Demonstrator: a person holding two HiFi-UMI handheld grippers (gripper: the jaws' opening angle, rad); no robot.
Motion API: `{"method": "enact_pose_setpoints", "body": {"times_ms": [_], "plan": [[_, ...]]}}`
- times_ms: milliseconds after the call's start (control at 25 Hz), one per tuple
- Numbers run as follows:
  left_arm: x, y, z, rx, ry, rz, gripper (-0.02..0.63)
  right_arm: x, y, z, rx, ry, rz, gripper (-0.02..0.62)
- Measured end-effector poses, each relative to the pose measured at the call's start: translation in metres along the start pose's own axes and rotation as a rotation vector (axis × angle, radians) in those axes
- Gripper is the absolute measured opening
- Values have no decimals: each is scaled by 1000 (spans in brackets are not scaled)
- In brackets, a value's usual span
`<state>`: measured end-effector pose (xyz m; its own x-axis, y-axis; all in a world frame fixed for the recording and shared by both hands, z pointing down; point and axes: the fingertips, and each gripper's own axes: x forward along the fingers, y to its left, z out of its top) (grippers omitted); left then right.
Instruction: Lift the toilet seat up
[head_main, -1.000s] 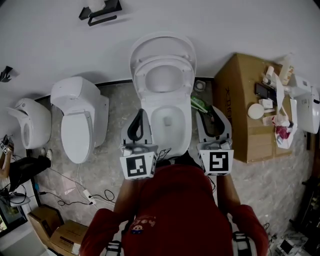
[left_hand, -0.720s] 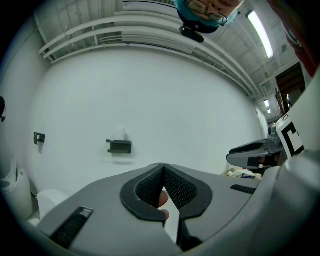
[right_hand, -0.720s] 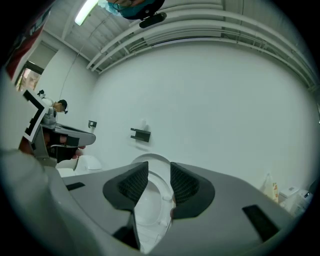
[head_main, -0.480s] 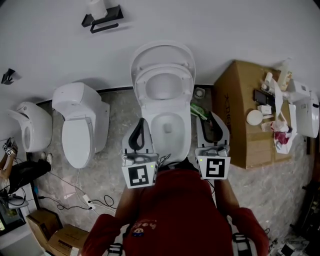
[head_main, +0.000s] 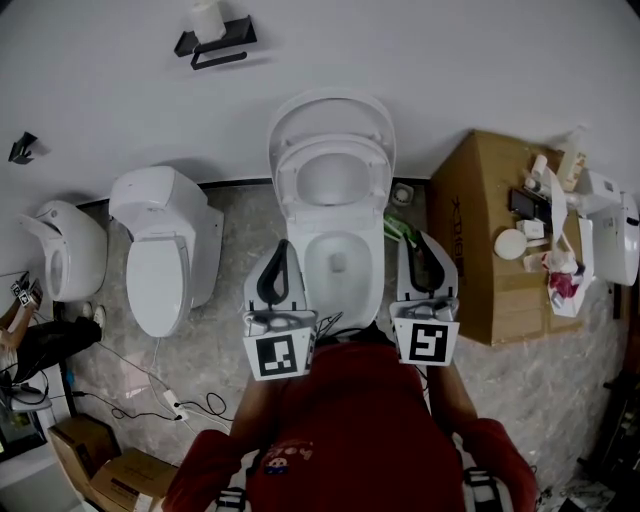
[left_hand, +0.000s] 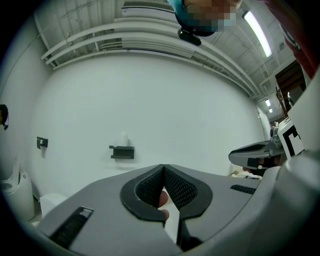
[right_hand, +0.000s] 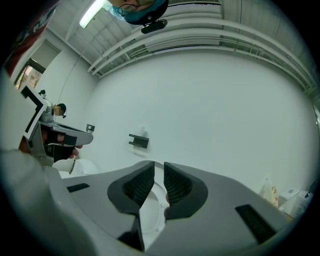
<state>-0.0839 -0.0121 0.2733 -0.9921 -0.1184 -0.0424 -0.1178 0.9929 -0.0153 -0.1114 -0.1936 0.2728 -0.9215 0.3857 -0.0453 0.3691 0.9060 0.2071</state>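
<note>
In the head view, the toilet seat (head_main: 284, 180) already stands upright against its lid (head_main: 330, 108), beyond the left tongs (head_main: 283, 250) and right tongs (head_main: 420, 245) — probably stiff, smooth, light plastic, best gripped at its front rim. Left gripper view: tongs clenched, empty. Right gripper view: tongs just closing — slightly apart, empty.

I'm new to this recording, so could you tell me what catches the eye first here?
The middle toilet stands open, its seat and lid raised toward the wall. The left gripper and right gripper flank its bowl, both empty; the right's jaws have just been closing. A cluttered cardboard box sits to the right.
</note>
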Motion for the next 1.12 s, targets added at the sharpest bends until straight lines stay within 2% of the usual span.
{"method": "enact_pose_setpoints", "body": {"times_ms": [360, 800, 1120], "plan": [[-3, 3, 6, -2, -14, 12, 9, 3, 8, 5, 11, -3, 23, 15], [-4, 6, 13, 12, -26, 18, 9, 5, 14, 9, 3, -9, 72, 14], [-4, 6, 14, 9, -28, 24, 9, 5, 14, 9, -9, -8, 78, 14]]}}
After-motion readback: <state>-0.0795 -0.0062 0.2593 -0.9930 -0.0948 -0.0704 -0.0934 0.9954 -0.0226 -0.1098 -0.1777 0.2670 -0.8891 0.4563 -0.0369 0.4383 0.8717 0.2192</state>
